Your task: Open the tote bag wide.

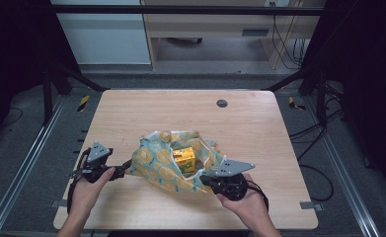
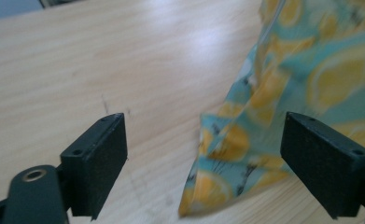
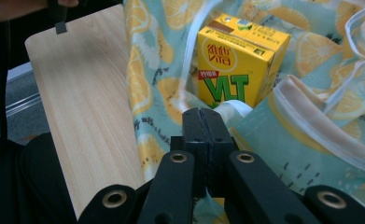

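A teal cloth bag with a lemon print (image 1: 163, 160) lies on the wooden table (image 1: 131, 108), mouth open upward. Inside it stands a yellow drink carton (image 1: 184, 160), seen close in the right gripper view (image 3: 238, 60) with green lettering. My right gripper (image 3: 202, 114) is shut on the bag's white-trimmed near rim (image 3: 283, 93), at the bag's right front (image 1: 203, 178). My left gripper (image 2: 203, 144) is open at the bag's left end (image 1: 126, 165). A folded corner of the bag (image 2: 227, 154) sits between its jaws, apart from both pads.
A round grey cable hole (image 1: 222, 103) sits in the far part of the table. Bare wood lies left of and behind the bag. Black frame rails (image 1: 47, 84) and floor cables (image 1: 324, 138) flank the table. A light wooden desk (image 1: 205, 29) stands beyond.
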Available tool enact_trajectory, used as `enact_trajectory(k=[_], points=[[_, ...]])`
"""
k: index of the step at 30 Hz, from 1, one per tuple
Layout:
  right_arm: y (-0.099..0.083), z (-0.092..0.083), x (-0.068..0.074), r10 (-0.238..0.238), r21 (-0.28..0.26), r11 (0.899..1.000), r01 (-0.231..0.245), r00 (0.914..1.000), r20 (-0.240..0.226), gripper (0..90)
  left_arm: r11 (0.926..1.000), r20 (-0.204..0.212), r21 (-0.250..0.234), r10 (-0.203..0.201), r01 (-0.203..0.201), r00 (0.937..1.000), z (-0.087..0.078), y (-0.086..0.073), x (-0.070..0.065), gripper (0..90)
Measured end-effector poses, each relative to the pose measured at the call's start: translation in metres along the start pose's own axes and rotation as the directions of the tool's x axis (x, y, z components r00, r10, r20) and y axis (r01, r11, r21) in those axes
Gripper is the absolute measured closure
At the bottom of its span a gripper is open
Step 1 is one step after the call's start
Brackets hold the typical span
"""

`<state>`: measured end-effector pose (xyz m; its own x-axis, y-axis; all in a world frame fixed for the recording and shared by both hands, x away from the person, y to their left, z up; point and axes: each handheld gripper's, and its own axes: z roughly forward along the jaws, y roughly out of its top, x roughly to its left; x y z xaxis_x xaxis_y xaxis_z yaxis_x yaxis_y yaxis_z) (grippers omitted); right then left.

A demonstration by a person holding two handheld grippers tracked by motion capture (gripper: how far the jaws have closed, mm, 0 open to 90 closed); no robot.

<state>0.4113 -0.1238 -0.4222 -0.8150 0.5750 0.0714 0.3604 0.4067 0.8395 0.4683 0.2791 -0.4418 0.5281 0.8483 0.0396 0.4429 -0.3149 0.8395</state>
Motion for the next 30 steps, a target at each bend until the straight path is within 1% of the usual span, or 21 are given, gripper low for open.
enact_trajectory(k=[1, 2, 3, 5, 6, 7, 10, 11, 15, 16, 17, 18, 19, 22, 23, 24, 25, 26, 27, 28, 30], points=[[0.0, 0.0, 0.0, 0.0, 0.0, 1.0, 0.0, 1.0, 0.0, 90.0, 1.0, 0.0, 0.0, 0.0, 0.0, 1.0, 0.0, 0.0, 0.0, 14.9], [-0.005, 0.003, -0.001, 0.011, -0.01, 1.0, -0.011, 0.9999, -0.002, 90.0, 0.9997, 0.009, -0.002, 0.026, -0.026, 0.9996, -0.003, 0.013, -0.004, 14.9], [-0.005, 0.003, -0.001, 0.011, -0.01, 1.0, -0.011, 0.9999, -0.002, 90.0, 0.9997, 0.009, -0.002, 0.026, -0.026, 0.9996, -0.003, 0.013, -0.004, 14.8], [-0.008, 0.005, -0.001, 0.018, -0.019, 1.0, -0.018, 0.9998, -0.003, 90.0, 0.9988, 0.024, -0.015, 0.047, -0.046, 0.9986, -0.006, 0.028, -0.009, 14.8], [-0.012, 0.008, -0.002, 0.032, -0.032, 0.999, -0.033, 0.9994, -0.008, 89.7, 0.9978, 0.038, -0.027, 0.062, -0.061, 0.9973, -0.008, 0.041, -0.012, 14.8], [-0.012, 0.008, -0.002, 0.032, -0.032, 0.999, -0.033, 0.9994, -0.008, 89.7, 0.9978, 0.038, -0.027, 0.062, -0.061, 0.9973, -0.008, 0.041, -0.012, 14.7], [-0.017, 0.008, -0.002, 0.051, -0.044, 0.998, -0.051, 0.9987, 0.002, 89.6, 0.9953, 0.071, -0.051, 0.086, -0.082, 0.9938, -0.012, 0.067, -0.019, 14.0], [-0.017, 0.008, -0.002, 0.051, -0.044, 0.998, -0.051, 0.9987, 0.002, 89.6, 0.9953, 0.071, -0.051, 0.086, -0.082, 0.9938, -0.012, 0.067, -0.019, 14.0], [-0.021, 0.008, -0.002, 0.067, -0.056, 0.996, -0.067, 0.9978, -0.002, 89.6, 0.9936, 0.119, -0.05, 0.107, -0.101, 0.9871, -0.011, 0.089, -0.029, 14.0], [-0.023, 0.009, -0.002, 0.061, -0.051, 0.997, -0.061, 0.9981, -0.002, 89.4, 0.9913, 0.133, -0.046, 0.129, -0.124, 0.9828, -0.009, 0.098, -0.036, 14.1], [-0.023, 0.009, -0.002, 0.061, -0.051, 0.997, -0.061, 0.9981, -0.002, 89.4, 0.9913, 0.133, -0.046, 0.129, -0.124, 0.9828, -0.009, 0.098, -0.036, 14.2], [-0.024, 0.009, -0.001, 0.068, -0.051, 0.996, -0.068, 0.9977, -0.008, 89.2, 0.9884, 0.165, -0.03, 0.152, -0.149, 0.9745, -0.003, 0.109, -0.046, 14.3], [-0.024, 0.009, -0.001, 0.068, -0.051, 0.996, -0.068, 0.9977, -0.008, 89.2, 0.9884, 0.165, -0.03, 0.152, -0.149, 0.9745, -0.003, 0.109, -0.046, 14.2], [-0.026, 0.008, -0.002, 0.074, -0.059, 0.995, -0.074, 0.9972, -0.01, 88.9, 0.9799, 0.173, -0.005, 0.197, -0.199, 0.965, 0.007, 0.118, -0.063, 13.9], [-0.026, 0.008, -0.002, 0.074, -0.059, 0.995, -0.074, 0.9972, -0.01, 88.9, 0.9799, 0.173, -0.005, 0.197, -0.199, 0.965, 0.007, 0.118, -0.063, 13.9], [-0.026, 0.007, -0.002, 0.08, -0.06, 0.995, -0.08, 0.9968, -0.009, 88.9, 0.9778, 0.187, 0.002, 0.205, -0.21, 0.9606, 0.014, 0.12, -0.07, 13.9], [-0.026, 0.007, -0.002, 0.08, -0.06, 0.995, -0.08, 0.9968, -0.009, 88.9, 0.9778, 0.187, 0.002, 0.205, -0.21, 0.9606, 0.014, 0.12, -0.07, 13.8], [-0.027, 0.007, -0.003, 0.082, -0.06, 0.995, -0.083, 0.9966, -0.01, 88.7, 0.9746, 0.196, 0.024, 0.214, -0.223, 0.9571, 0.021, 0.12, -0.076, 13.8], [-0.027, 0.007, -0.003, 0.082, -0.06, 0.995, -0.083, 0.9966, -0.01, 88.7, 0.9746, 0.196, 0.024, 0.214, -0.223, 0.9571, 0.021, 0.12, -0.076, 13.8], [-0.027, 0.008, -0.002, 0.083, -0.059, 0.995, -0.083, 0.9965, -0.009, 88.6, 0.9743, 0.2, 0.037, 0.211, -0.222, 0.9569, 0.024, 0.12, -0.077, 13.8], [-0.028, 0.009, -0.002, 0.081, -0.053, 0.995, -0.081, 0.9967, -0.01, 88.3, 0.9699, 0.201, 0.062, 0.219, -0.236, 0.9548, 0.03, 0.119, -0.08, 16.3]])
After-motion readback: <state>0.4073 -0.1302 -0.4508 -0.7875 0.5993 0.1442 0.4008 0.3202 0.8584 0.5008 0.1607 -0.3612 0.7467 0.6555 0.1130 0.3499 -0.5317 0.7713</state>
